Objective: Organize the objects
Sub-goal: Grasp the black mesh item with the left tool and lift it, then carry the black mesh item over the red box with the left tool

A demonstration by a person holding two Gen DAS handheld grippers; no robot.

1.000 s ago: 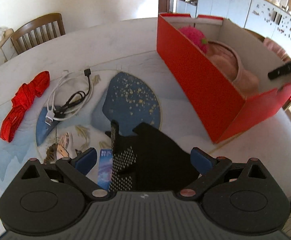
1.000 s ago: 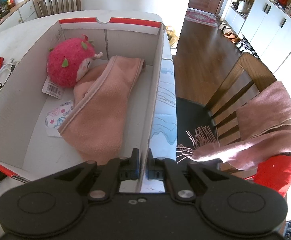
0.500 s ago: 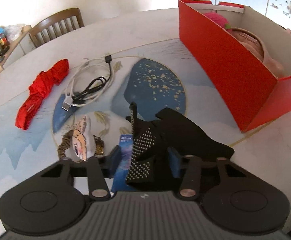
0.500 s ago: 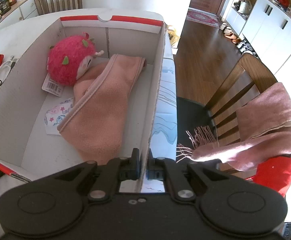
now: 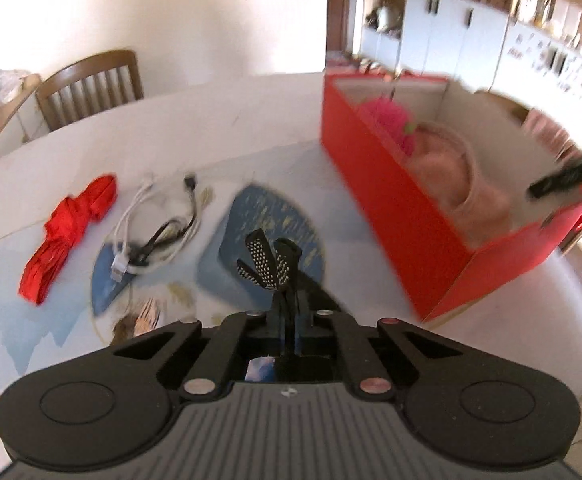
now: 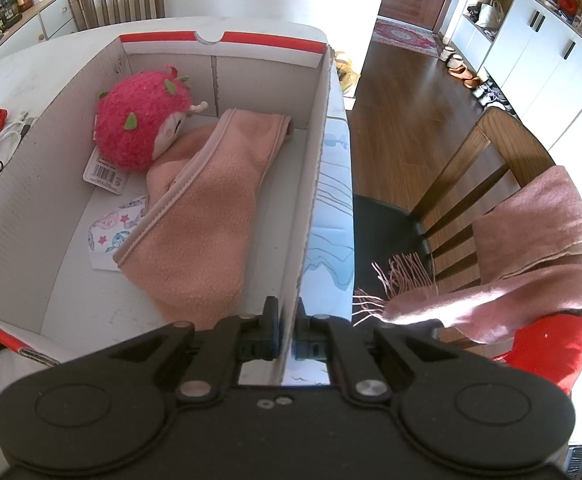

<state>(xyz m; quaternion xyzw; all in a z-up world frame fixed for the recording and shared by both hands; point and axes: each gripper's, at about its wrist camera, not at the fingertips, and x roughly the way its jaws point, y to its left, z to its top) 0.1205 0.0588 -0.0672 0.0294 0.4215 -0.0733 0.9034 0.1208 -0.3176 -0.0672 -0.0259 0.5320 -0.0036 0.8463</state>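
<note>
My left gripper [image 5: 287,316] is shut on a black glove [image 5: 273,268] with white dots and holds it up above the table, left of the red box [image 5: 395,208]. My right gripper [image 6: 287,320] is shut on the box's right wall [image 6: 311,184]. Inside the box lie a pink plush toy [image 6: 143,132], a pink fleece cloth [image 6: 207,216] and a small printed card [image 6: 111,236]. A red cloth [image 5: 71,228] and a bundle of white and black cables [image 5: 155,228] lie on the table to the left.
A round white table [image 5: 231,136] with a blue painted pattern holds everything. A wooden chair [image 5: 91,84] stands behind it. Another chair [image 6: 475,184] with a pink scarf [image 6: 531,264] stands right of the box. White cabinets [image 6: 539,52] line the far wall.
My left gripper closed on the black glove and lifted it off the table, turning toward the box. My right gripper kept its hold on the box wall.
</note>
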